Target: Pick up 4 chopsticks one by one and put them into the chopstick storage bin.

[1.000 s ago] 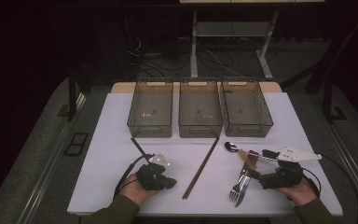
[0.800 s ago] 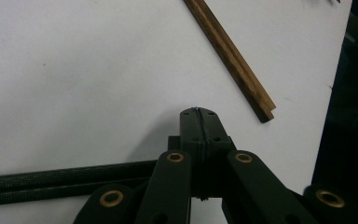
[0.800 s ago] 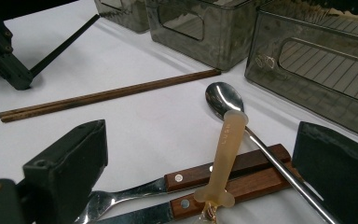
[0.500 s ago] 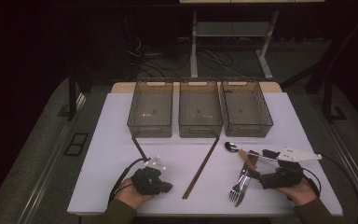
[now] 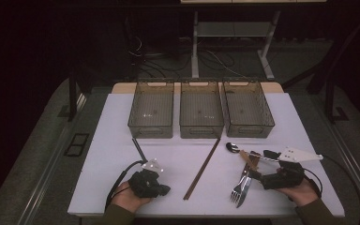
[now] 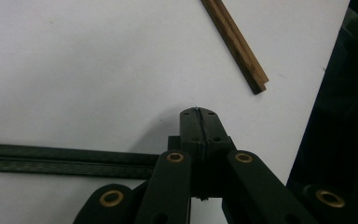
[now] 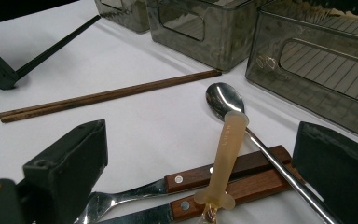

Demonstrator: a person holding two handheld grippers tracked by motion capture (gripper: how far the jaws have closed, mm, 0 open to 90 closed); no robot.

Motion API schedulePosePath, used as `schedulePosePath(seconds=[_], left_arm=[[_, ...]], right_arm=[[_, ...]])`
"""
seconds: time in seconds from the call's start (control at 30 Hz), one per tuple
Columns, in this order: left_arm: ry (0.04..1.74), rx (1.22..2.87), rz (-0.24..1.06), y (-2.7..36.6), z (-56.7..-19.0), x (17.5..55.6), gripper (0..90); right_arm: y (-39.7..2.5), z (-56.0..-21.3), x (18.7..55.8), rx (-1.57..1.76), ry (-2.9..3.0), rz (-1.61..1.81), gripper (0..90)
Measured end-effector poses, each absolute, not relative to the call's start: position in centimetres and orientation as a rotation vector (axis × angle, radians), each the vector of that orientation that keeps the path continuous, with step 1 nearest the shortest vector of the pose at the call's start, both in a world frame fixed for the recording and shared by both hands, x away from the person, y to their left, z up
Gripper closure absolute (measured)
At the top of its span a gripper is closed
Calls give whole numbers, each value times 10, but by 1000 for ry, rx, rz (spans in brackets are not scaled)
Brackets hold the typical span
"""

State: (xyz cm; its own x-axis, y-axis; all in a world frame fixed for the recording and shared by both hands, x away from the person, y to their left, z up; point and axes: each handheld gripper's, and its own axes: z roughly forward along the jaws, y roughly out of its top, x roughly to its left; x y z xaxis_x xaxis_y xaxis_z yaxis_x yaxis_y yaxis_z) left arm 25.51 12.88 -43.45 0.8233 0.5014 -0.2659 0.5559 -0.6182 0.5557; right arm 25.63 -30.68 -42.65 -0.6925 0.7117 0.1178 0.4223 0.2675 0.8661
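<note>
1. Cutlery pile: fork, a second wood-handled piece, long-handled spoon and a translucent plastic piece. It lies at about 4 o'clock on the white surface, just in front of the right tool. The spoon's handle crosses over the two wood handles, and the plastic piece sits on top of them.
2. Right tool: released, jaws spread wide to either side of the pile in the right gripper view. Nothing is gripped; whether a jaw touches the pile I can't tell.
3. Wooden chopsticks: a pair lying together, running diagonally from 6 o'clock up toward the middle bin, apart from the pile.
4. Left tool: clenched on nothing, jaws pressed flat together in the left gripper view, down at 7 o'clock. The near chopstick end lies close ahead of its tip, not touching.
5. Black stick: at 8 o'clock, apart from the left tool's tip. What it is I can't tell.
6. Three grey bins in a row at 12 o'clock: left bin, middle bin and right bin. All look empty.
7. Progress, my read: sorting into the bins hasn't started, with zero items binned. The first grab from the pile looks closest. All the cutlery and chopsticks are left to move.
</note>
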Motion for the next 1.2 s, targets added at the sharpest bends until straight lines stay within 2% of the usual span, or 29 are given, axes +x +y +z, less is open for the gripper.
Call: schedulePosePath(seconds=[0.2, 0.4, 0.47, 0.73, 1.0, 1.2], left_arm=[[822, 2300, -36, 142, -425, 265, 870], [914, 2268, 80, 158, -417, 281, 763], [974, 2243, 156, 169, -415, 295, 738], [1170, 2139, 271, 197, -416, 333, 610], [1340, 2084, 366, 209, -422, 361, 572], [1380, 2049, 366, 208, -426, 366, 560]], right_arm=[[-306, -427, 257, 1042, 2249, 1393, 36], [-306, -427, 257, 1046, 2248, 1391, 36], [-306, -427, 257, 1046, 2249, 1392, 36], [-306, -427, 258, 1048, 2250, 1391, 36], [-306, -428, 259, 1048, 2251, 1387, 36], [-307, -428, 259, 1046, 2251, 1388, 36]])
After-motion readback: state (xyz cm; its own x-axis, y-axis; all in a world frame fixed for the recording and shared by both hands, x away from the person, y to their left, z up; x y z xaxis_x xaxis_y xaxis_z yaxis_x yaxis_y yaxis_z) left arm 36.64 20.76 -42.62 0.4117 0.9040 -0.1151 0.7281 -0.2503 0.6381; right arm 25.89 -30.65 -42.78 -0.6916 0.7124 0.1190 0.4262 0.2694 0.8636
